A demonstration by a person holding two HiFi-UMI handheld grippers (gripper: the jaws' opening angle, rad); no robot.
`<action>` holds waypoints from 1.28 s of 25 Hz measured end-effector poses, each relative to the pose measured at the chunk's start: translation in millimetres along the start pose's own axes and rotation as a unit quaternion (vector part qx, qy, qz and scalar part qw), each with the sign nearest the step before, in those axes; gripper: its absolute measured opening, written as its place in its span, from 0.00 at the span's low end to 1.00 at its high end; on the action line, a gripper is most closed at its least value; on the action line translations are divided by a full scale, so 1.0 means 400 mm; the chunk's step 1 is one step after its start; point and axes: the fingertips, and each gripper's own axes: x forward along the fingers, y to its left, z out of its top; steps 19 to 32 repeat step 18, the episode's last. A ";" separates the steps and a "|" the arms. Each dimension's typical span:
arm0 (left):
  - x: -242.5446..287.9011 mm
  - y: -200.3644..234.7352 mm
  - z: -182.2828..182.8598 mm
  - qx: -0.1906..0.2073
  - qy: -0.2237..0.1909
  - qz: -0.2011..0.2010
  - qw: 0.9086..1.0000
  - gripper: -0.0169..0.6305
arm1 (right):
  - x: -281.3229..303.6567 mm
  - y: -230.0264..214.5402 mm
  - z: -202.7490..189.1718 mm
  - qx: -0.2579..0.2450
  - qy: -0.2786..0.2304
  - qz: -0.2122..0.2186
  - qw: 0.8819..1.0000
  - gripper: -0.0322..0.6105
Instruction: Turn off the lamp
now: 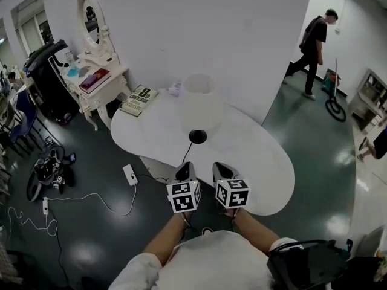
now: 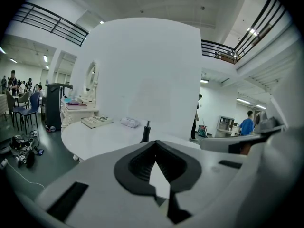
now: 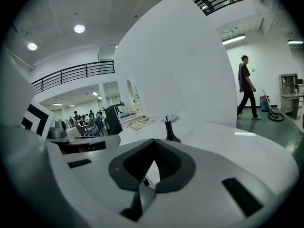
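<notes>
White shade [image 1: 199, 100] over a thin black stem and a round black base [image 1: 198, 136]: that is the lamp [image 1: 199, 116], standing near the middle of the pale oval surface [image 1: 260, 156], just beyond both grippers. The left gripper [image 1: 185, 168] and the right gripper [image 1: 221, 168] hover side by side at the near edge. Each has its jaws pressed together with nothing between them, and neither touches the lamp. I judge the lamp light and top-heavy. The shade looks thin and easily dented, the stem is slim, and the small base would probably slide or tip on this smooth top if I pushed it from the side. So I would not grab the shade at all. A dark cord [image 1: 186, 153] runs from the base toward me and drops over the edge next to the left gripper. It will be limp and will drag the base if tugged. I cannot see a switch in any view, so it may sit on the cord, on the base or under the shade. If it is on the cord, I would pinch the cord gently with one gripper and press with the other. If it is on the base, I would press straight down so that the lamp stays put.
</notes>
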 end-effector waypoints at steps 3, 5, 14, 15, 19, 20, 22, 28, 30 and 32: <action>0.002 0.003 -0.001 -0.001 0.002 0.002 1.000 0.04 | 0.000 -0.005 0.003 0.001 0.001 -0.003 1.000 0.05; 0.001 0.005 -0.002 -0.002 0.004 0.003 1.000 0.04 | 0.000 -0.007 0.006 0.003 0.000 -0.005 1.000 0.05; 0.006 0.003 -0.004 -0.004 0.002 0.003 1.000 0.04 | 0.002 -0.015 0.006 0.005 -0.002 -0.009 1.000 0.05; 0.006 0.000 -0.003 -0.004 0.001 0.003 1.000 0.04 | 0.000 -0.016 0.007 0.005 -0.002 -0.009 1.000 0.05; 0.005 -0.006 -0.002 -0.006 0.000 0.004 1.000 0.04 | -0.004 -0.023 0.008 0.005 -0.003 -0.010 1.000 0.05; 0.005 -0.006 -0.002 -0.006 0.000 0.004 1.000 0.04 | -0.004 -0.023 0.008 0.005 -0.003 -0.010 1.000 0.05; 0.005 -0.006 -0.002 -0.006 0.000 0.004 1.000 0.04 | -0.004 -0.023 0.008 0.005 -0.003 -0.010 1.000 0.05; 0.005 -0.006 -0.002 -0.006 0.000 0.004 1.000 0.04 | -0.004 -0.023 0.008 0.005 -0.003 -0.010 1.000 0.05; 0.005 -0.006 -0.002 -0.006 0.000 0.004 1.000 0.04 | -0.004 -0.023 0.008 0.005 -0.003 -0.010 1.000 0.05; 0.005 -0.006 -0.002 -0.006 0.000 0.004 1.000 0.04 | -0.004 -0.023 0.008 0.005 -0.003 -0.010 1.000 0.05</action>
